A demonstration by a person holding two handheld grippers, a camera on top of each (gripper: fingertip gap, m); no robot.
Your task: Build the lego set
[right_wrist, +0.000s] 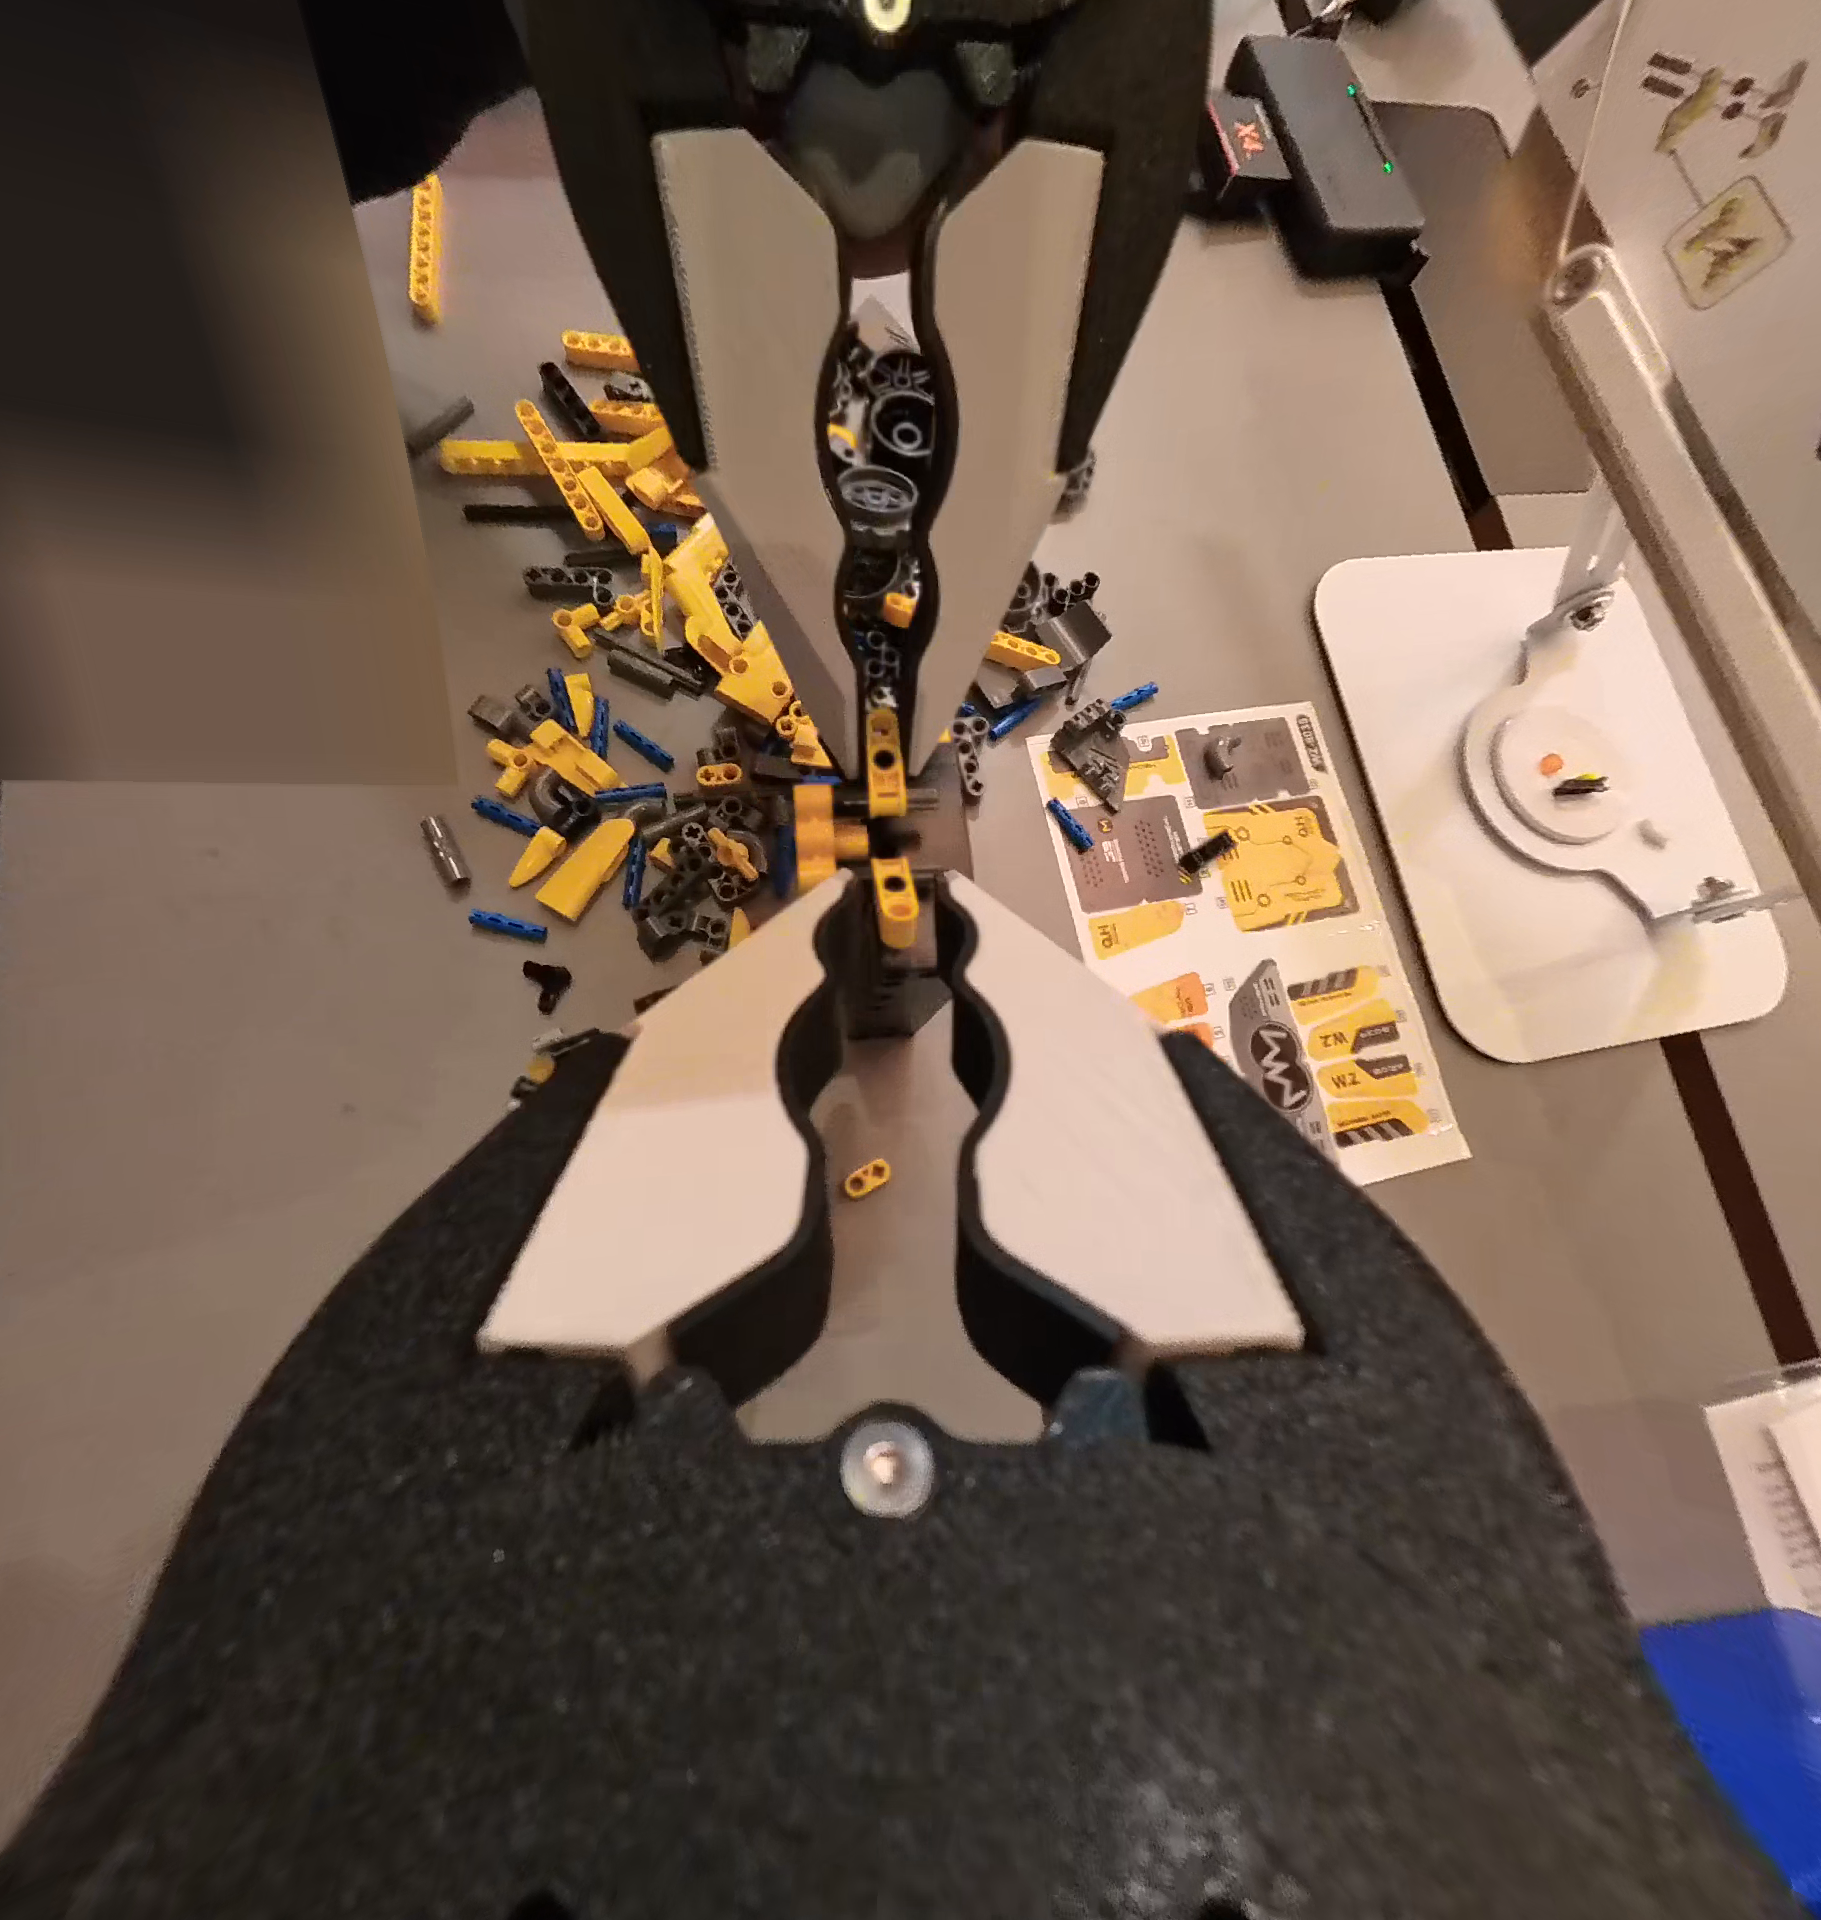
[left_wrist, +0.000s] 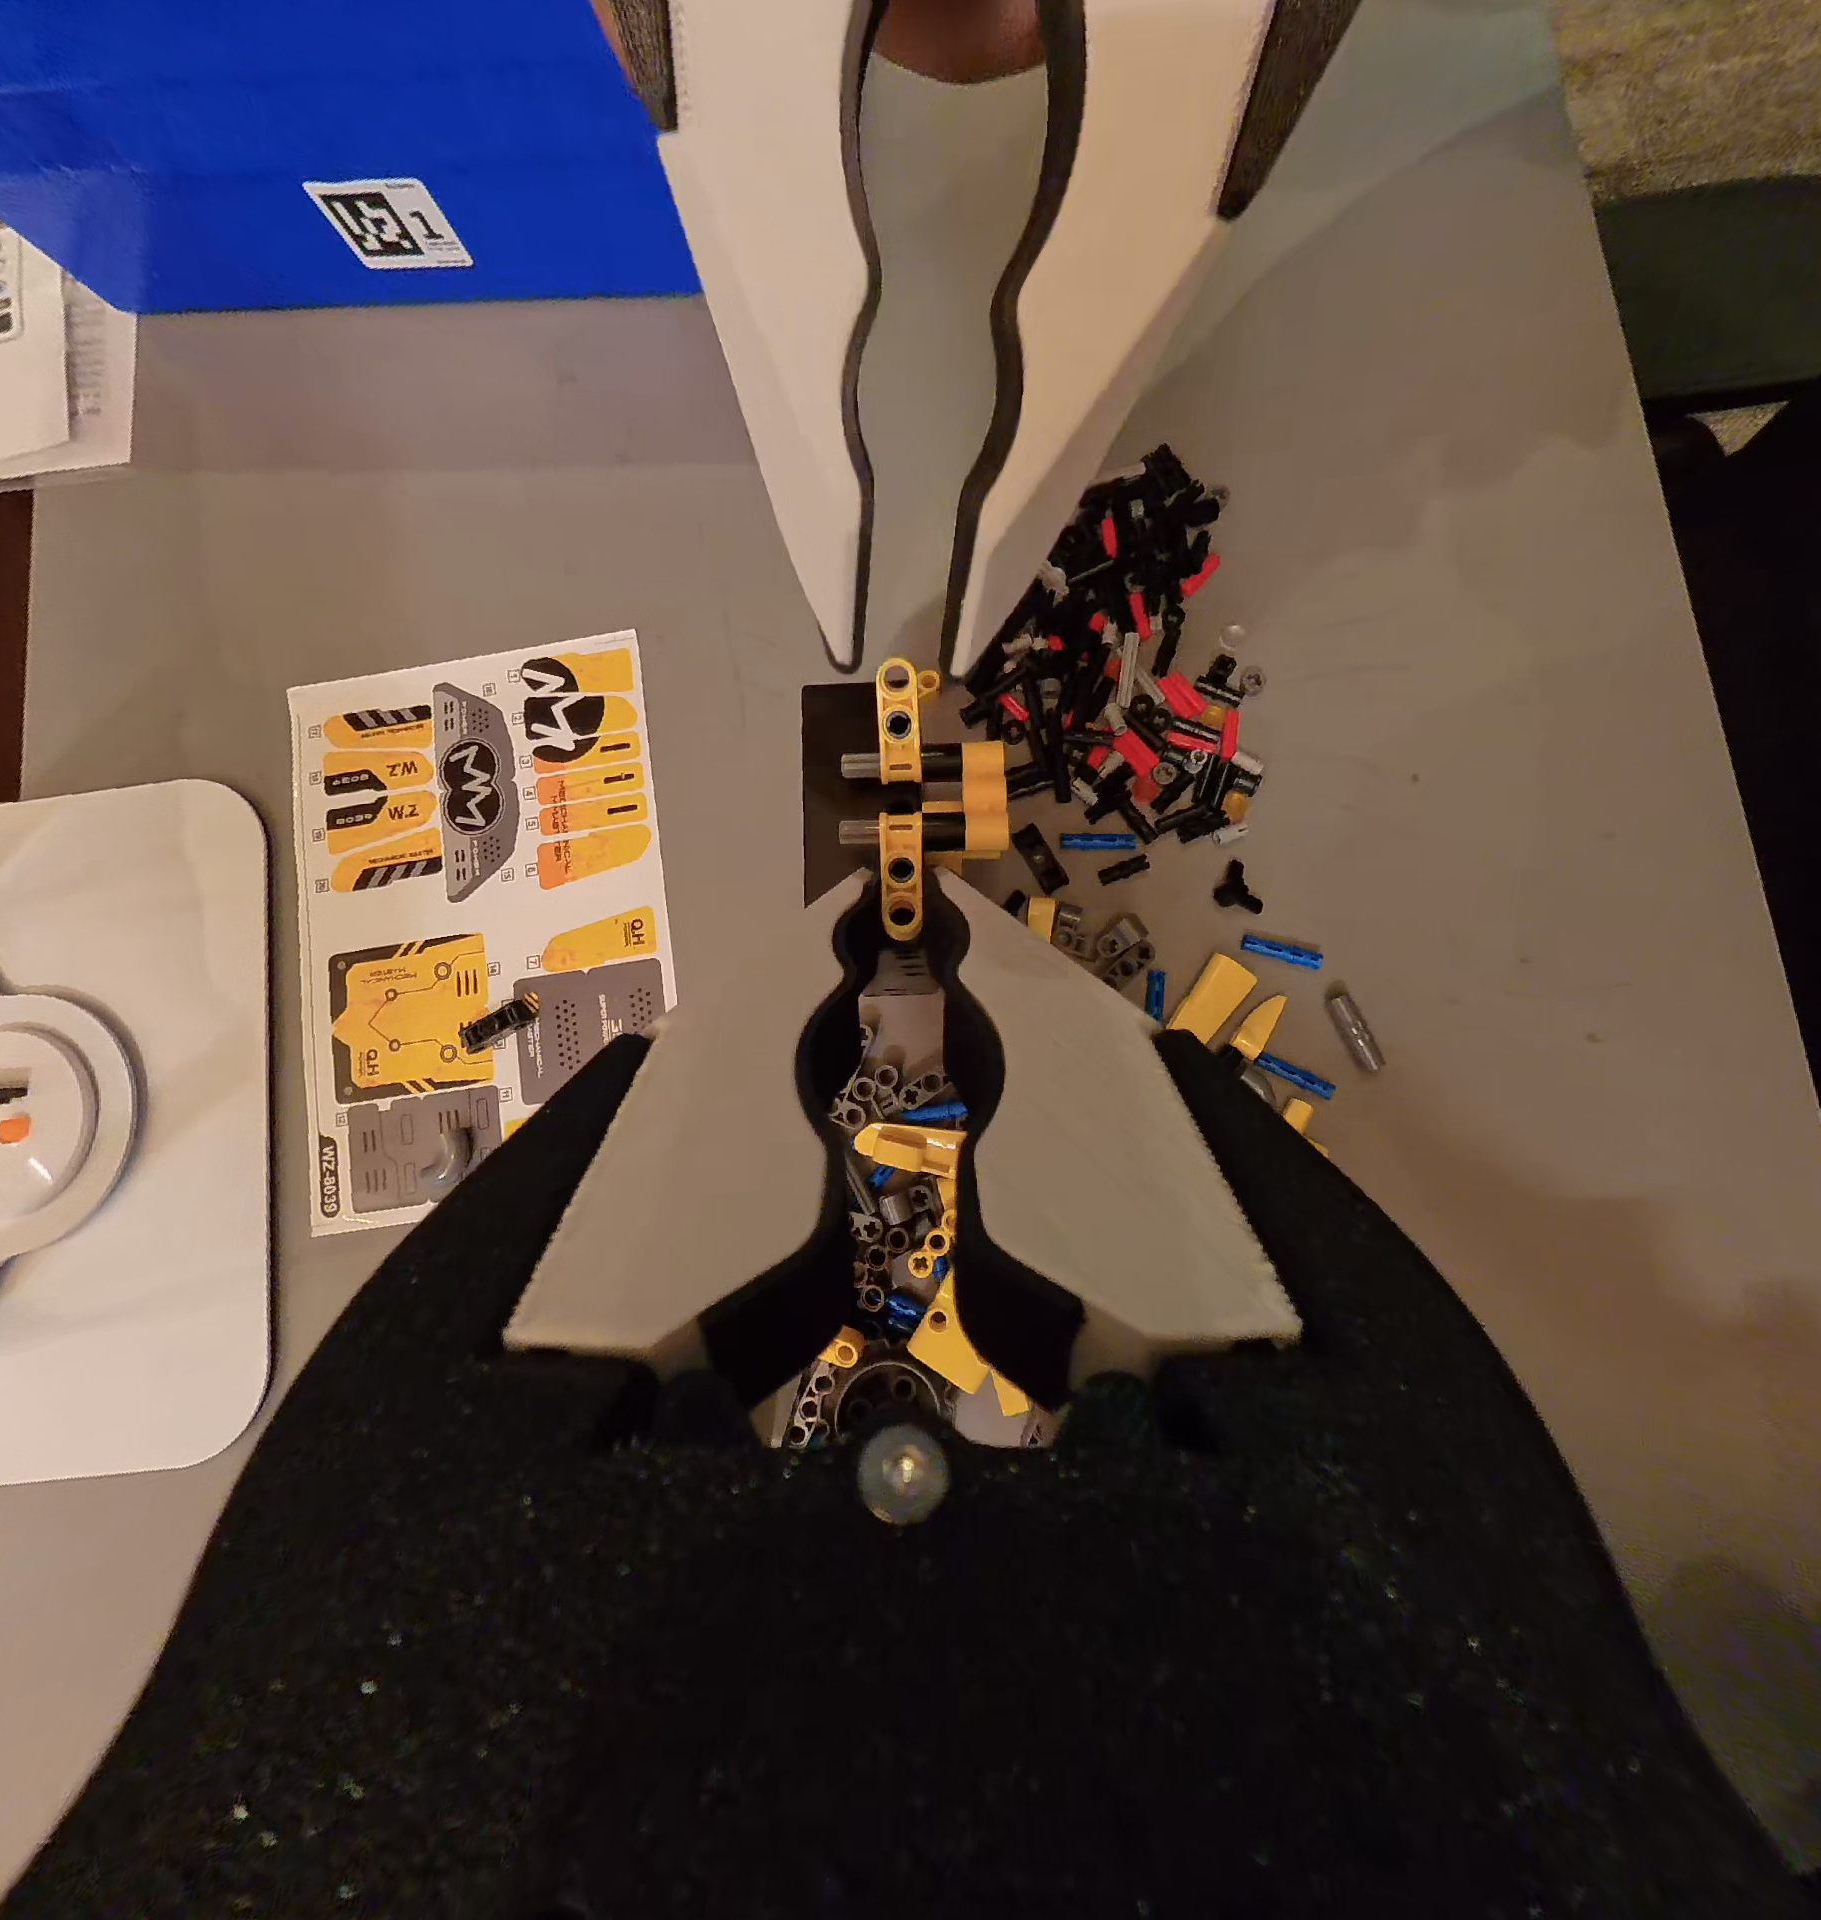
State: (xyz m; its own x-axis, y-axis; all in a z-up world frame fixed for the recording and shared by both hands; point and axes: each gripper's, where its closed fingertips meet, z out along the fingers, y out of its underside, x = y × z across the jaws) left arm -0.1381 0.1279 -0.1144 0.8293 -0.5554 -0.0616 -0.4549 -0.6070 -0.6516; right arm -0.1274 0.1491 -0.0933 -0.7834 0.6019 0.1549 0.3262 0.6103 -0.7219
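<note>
A small yellow-and-black brick assembly (left_wrist: 921, 790) of two short yellow beams joined by black pins and yellow connectors hangs between my two grippers. My left gripper (left_wrist: 903, 881) is shut on its near yellow beam. My right gripper (left_wrist: 901, 667) reaches in from the far side and is shut on the other beam. In the right wrist view, my right gripper (right_wrist: 893, 881) pinches the near beam of the assembly (right_wrist: 864, 831), and the left gripper (right_wrist: 883, 771) holds the far end. A dark flat panel (left_wrist: 833, 769) lies behind it.
On the grey table: a sticker sheet (left_wrist: 480, 935) (right_wrist: 1238, 935), a pile of black and red pins (left_wrist: 1124, 675), loose yellow, grey and blue parts (right_wrist: 625, 675), a small yellow link (right_wrist: 866, 1177), a white stand base (left_wrist: 106, 1122) (right_wrist: 1550, 800), and a blue box (left_wrist: 262, 156). Across from one pair of fingers to the other is roughly 4 centimetres. About 12 centimetres separates my right fingertips from the small yellow link (right_wrist: 866, 1177).
</note>
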